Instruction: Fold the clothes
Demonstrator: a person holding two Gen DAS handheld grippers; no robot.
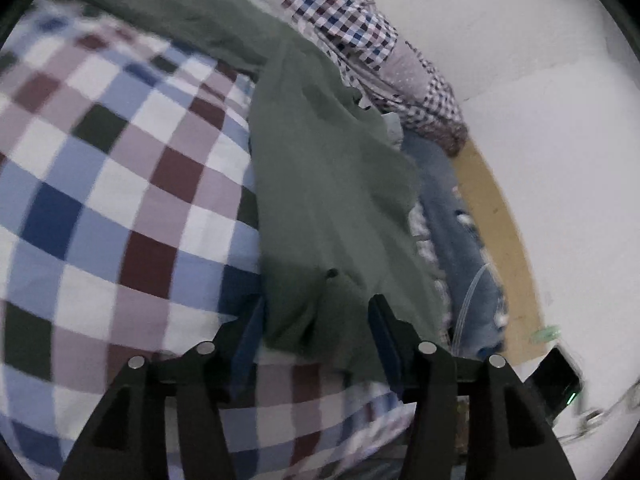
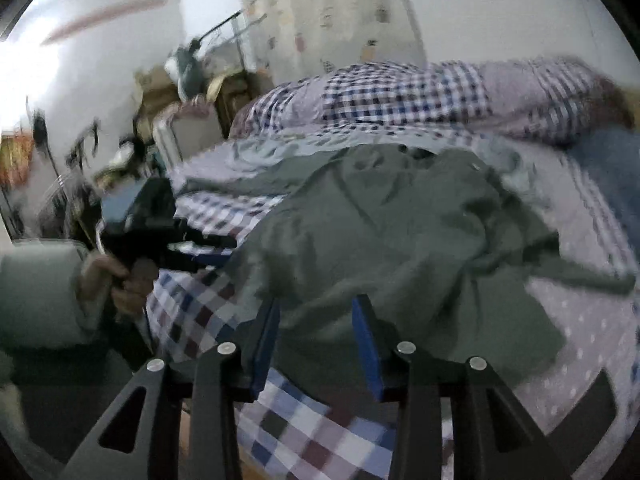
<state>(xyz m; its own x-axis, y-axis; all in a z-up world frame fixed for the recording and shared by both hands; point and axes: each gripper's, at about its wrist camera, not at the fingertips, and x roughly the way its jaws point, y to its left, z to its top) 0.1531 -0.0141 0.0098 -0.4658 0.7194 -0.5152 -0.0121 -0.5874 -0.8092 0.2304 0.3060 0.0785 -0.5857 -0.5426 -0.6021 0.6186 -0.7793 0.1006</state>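
A grey-green garment [image 1: 320,184] lies stretched along the checked bedsheet [image 1: 120,184] in the left wrist view. My left gripper [image 1: 316,312] stands open, its blue-padded fingers on either side of the garment's near edge. In the right wrist view the same garment [image 2: 400,232] lies crumpled across the bed. My right gripper [image 2: 316,312] is open too, fingers straddling the cloth's near hem. The left gripper [image 2: 168,240], held by a hand [image 2: 128,280], shows at the garment's left end.
A checked quilt [image 2: 400,100] is bunched at the head of the bed. Blue jeans [image 1: 460,232] lie between the garment and the wooden bed edge [image 1: 500,220]. Cluttered furniture [image 2: 180,92] stands beyond the bed by a white wall.
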